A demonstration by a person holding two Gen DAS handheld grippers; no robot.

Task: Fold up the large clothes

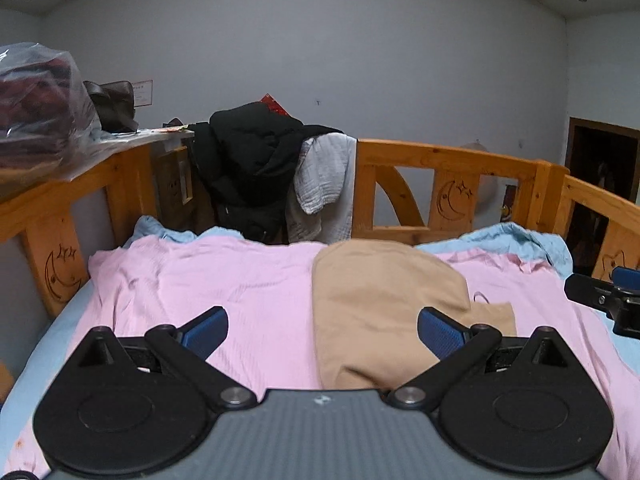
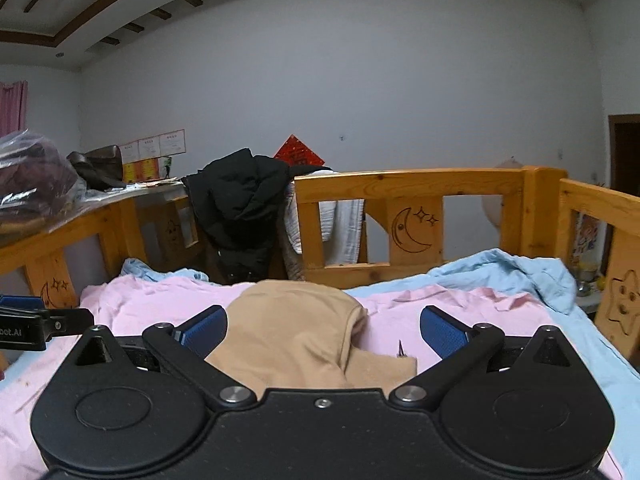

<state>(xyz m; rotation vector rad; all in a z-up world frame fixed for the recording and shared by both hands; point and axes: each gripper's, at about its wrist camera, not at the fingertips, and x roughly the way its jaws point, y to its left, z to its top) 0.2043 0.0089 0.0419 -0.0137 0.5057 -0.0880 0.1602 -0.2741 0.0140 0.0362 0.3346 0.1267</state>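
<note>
The left tongs (image 1: 322, 330) stand spread wide, their blue pads (image 1: 442, 336) far apart and closed on nothing. They hang above the bed, over the near part of the tan garment (image 1: 376, 312), with no pad touching cloth as far as the left wrist view shows. The right tongs (image 2: 323, 330) are spread just as wide and likewise grip nothing; the tan garment runs between and beneath their fingers in the right wrist view.

The tan garment lies on a pink sheet (image 1: 224, 276) in the middle of the bed, its rounded far end reaching toward the headboard edge and a flat narrower part extending to the right at its near end. A pale blue cover (image 2: 516, 276) is bunched along the bed's far right corner and shows again at the far left corner.

On the wooden rail (image 2: 408, 186) at the far edge, a black jacket (image 1: 248, 160) and a white cloth (image 1: 328, 176) hang side by side, touching.
</note>
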